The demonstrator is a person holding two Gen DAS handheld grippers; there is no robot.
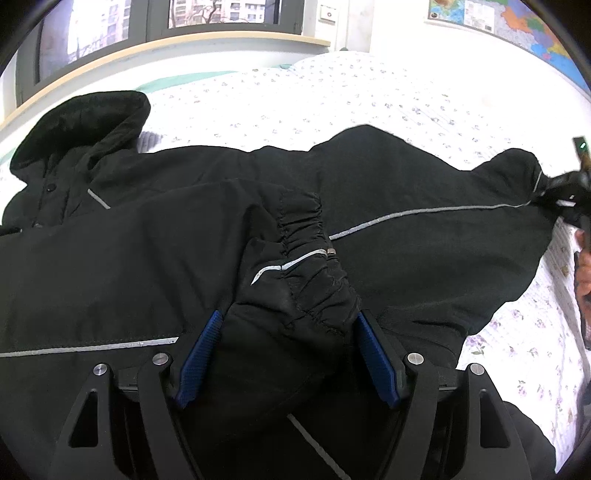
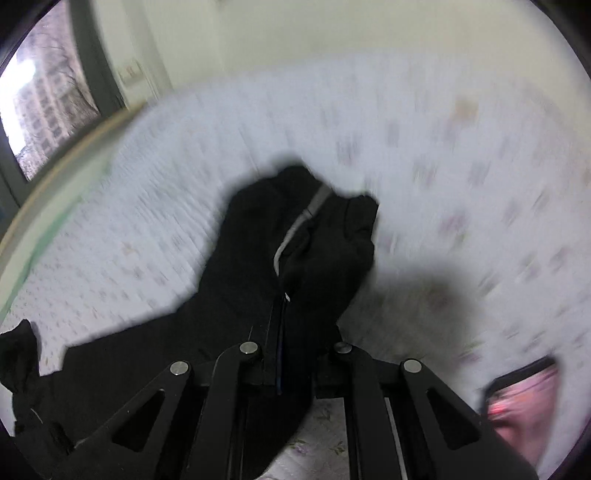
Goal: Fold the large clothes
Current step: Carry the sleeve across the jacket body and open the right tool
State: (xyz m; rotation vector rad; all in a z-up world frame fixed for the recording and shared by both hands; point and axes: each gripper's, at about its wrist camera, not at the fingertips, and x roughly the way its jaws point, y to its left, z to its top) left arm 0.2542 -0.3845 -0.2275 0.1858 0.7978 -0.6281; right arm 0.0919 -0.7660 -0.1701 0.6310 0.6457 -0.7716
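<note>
Black hooded jacket [image 1: 155,258] lies on floral bedspread [image 1: 369,99]. Left gripper [image 1: 284,328] released, astride elastic cuff [image 1: 310,258]. Right gripper [image 2: 284,295] clenched on sleeve [image 2: 295,236], 3 o'clock.

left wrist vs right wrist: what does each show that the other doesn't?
Left wrist only: the whole black jacket spread on the bed, its hood at the left, one elastic cuff folded across the body between the left gripper's blue pads, which stand apart, and a map on the wall.

Right wrist only: the right gripper shut on the other sleeve, close up; the picture is blurred.

Both: the jacket, the floral bedspread and the window.
</note>
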